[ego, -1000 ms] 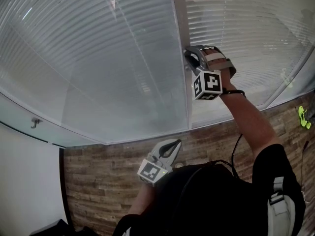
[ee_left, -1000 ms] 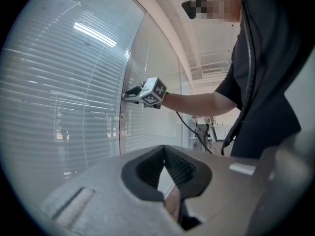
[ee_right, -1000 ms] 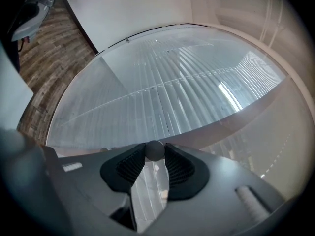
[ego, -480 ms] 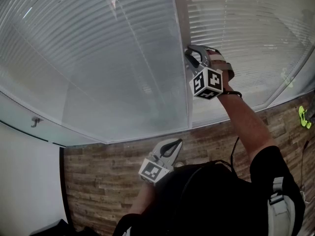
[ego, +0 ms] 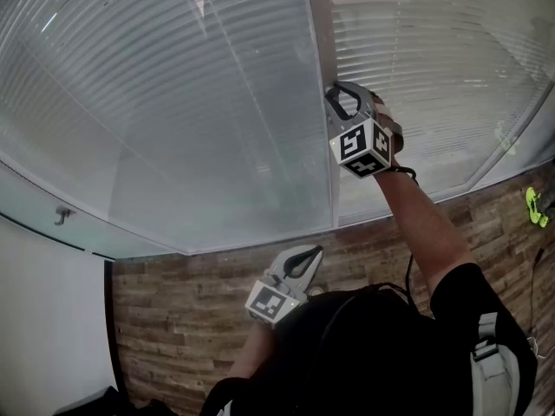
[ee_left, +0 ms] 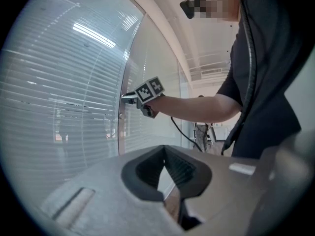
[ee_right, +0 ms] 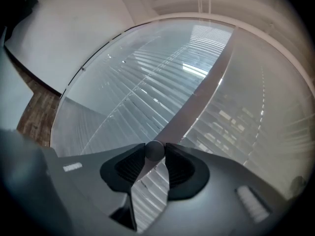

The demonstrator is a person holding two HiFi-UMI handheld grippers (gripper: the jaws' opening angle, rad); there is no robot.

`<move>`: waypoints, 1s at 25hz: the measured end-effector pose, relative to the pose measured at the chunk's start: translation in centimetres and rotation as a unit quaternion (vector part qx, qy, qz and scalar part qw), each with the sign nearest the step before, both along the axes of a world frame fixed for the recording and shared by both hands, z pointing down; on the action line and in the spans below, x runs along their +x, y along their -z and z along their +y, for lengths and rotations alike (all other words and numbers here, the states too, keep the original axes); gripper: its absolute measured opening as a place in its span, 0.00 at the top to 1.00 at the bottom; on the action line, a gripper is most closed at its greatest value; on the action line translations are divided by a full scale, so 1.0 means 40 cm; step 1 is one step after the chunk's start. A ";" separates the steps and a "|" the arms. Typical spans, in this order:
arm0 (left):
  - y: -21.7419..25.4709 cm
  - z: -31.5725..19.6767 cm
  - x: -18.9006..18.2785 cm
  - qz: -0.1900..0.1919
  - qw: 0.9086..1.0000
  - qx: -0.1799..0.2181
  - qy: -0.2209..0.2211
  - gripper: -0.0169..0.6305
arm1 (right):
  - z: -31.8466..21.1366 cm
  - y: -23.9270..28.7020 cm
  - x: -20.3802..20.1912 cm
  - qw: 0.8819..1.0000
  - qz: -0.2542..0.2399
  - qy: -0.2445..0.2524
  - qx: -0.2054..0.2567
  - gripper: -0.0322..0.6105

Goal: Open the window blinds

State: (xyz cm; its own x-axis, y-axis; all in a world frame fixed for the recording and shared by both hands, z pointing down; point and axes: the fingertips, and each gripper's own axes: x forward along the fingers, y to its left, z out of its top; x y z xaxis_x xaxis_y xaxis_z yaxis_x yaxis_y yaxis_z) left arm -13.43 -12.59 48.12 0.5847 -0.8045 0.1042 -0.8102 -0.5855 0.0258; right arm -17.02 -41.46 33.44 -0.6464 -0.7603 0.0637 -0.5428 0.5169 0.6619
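The white horizontal-slat window blinds fill two large glass panes, one on each side of a grey upright frame post. They reach from the top of the head view down to the brown wooden plank floor. In the right gripper view, pale shapes show faintly between the slats of the pane right of the post.

The right claw is raised at the end of an outstretched bare arm and held against the post. Its jaws are closed on a small round grey knob that sits on the post. The knob lies squarely between the two dark ribbed pads, and both pads press on it. The right gripper's black-and-white marker cube faces the head camera.

The left claw hangs low and close to the person's dark shirt, well apart from the glass and the post. Its tips are drawn together and hold nothing — only floor and window show past them in the left gripper view. Its own marker cube sits just below it in the head view.

A small metal hook is fixed near the lower left edge of the left pane. A bright yellow-green object lies on the floor at the far right — too small to identify.
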 end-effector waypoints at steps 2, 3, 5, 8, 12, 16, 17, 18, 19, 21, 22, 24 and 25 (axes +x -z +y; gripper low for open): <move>-0.002 0.000 0.003 -0.001 1.000 -0.002 -0.001 0.97 | -0.001 0.003 0.004 0.999 -0.031 -0.002 -0.022 0.75; -0.002 0.001 0.004 -0.002 1.000 -0.002 -0.002 0.97 | -0.001 0.005 0.007 0.998 -0.048 -0.002 -0.035 0.74; -0.003 0.002 0.005 -0.003 1.000 -0.002 -0.002 0.97 | -0.001 0.010 0.009 0.995 -0.082 -0.001 -0.057 0.74; -0.005 0.003 0.004 -0.001 1.000 -0.003 -0.002 0.97 | -0.004 0.008 0.011 0.989 -0.124 -0.001 -0.083 0.74; -0.007 0.002 -0.002 -0.001 1.000 -0.007 -0.001 0.97 | -0.010 0.001 0.011 0.972 -0.194 -0.003 -0.131 0.74; -0.009 0.001 0.000 -0.001 1.000 -0.007 -0.005 0.97 | -0.022 -0.009 0.021 0.952 -0.256 -0.010 -0.168 0.74; -0.011 0.000 0.000 -0.002 1.000 -0.007 -0.006 0.97 | -0.026 -0.013 0.023 0.947 -0.270 -0.011 -0.175 0.74; -0.013 0.000 0.000 -0.003 1.000 -0.007 -0.007 0.97 | -0.028 -0.014 0.024 0.941 -0.285 -0.013 -0.184 0.74; -0.015 -0.001 0.001 -0.003 1.000 -0.008 -0.007 0.97 | -0.028 -0.015 0.024 0.934 -0.300 -0.013 -0.193 0.74; -0.016 -0.001 0.002 -0.003 1.000 -0.010 -0.007 0.97 | -0.029 -0.014 0.024 0.924 -0.322 -0.013 -0.206 0.74; -0.015 -0.001 0.003 -0.003 1.000 -0.009 -0.007 0.97 | -0.029 -0.013 0.026 0.920 -0.330 -0.013 -0.209 0.74; -0.016 0.000 0.004 -0.004 1.000 -0.009 -0.007 0.97 | -0.029 -0.013 0.028 0.915 -0.341 -0.014 -0.214 0.74; -0.018 0.000 0.003 -0.005 1.000 -0.010 -0.007 0.97 | -0.030 -0.013 0.029 0.915 -0.342 -0.014 -0.215 0.74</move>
State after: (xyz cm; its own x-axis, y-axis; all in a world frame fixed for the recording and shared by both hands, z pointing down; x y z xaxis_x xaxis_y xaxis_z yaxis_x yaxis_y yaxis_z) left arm -13.32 -12.58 48.84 0.5944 -0.7942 0.1260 -0.8025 -0.5959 0.0296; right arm -15.87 -42.65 33.97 -0.6275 -0.7769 -0.0519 -0.7710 0.6292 -0.0985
